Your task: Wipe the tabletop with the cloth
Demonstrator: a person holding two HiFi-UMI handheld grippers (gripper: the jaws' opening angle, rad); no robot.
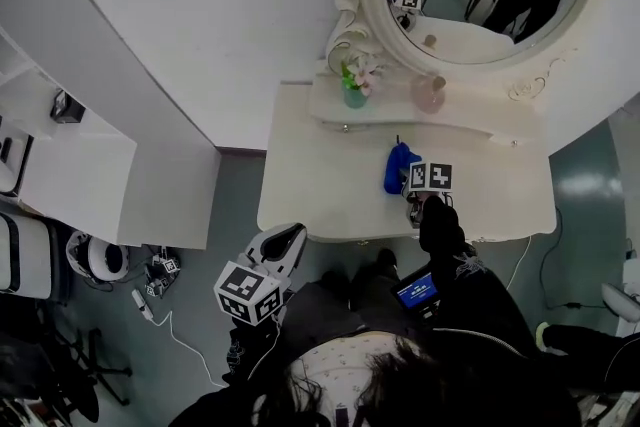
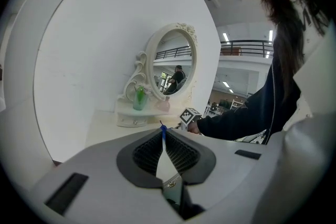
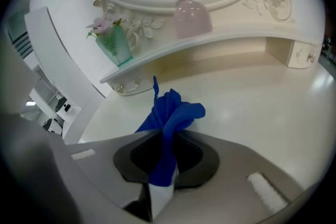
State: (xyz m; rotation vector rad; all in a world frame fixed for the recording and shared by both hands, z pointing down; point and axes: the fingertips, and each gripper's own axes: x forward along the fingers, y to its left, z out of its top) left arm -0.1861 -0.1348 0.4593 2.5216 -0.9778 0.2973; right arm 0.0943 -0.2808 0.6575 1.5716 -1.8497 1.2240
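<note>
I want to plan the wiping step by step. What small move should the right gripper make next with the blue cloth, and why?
Probably lower the right gripper until the blue cloth presses on the tabletop. Its jaws are shut on the cloth, which sticks up bunched, not spread on the surface.

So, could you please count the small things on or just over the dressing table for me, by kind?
Cloth: 1, the blue cloth, clamped in the right gripper
Vase: 1, the green vase with flowers, on the shelf
Bottle: 1, the pink bottle, on the shelf
Total: 3
</note>
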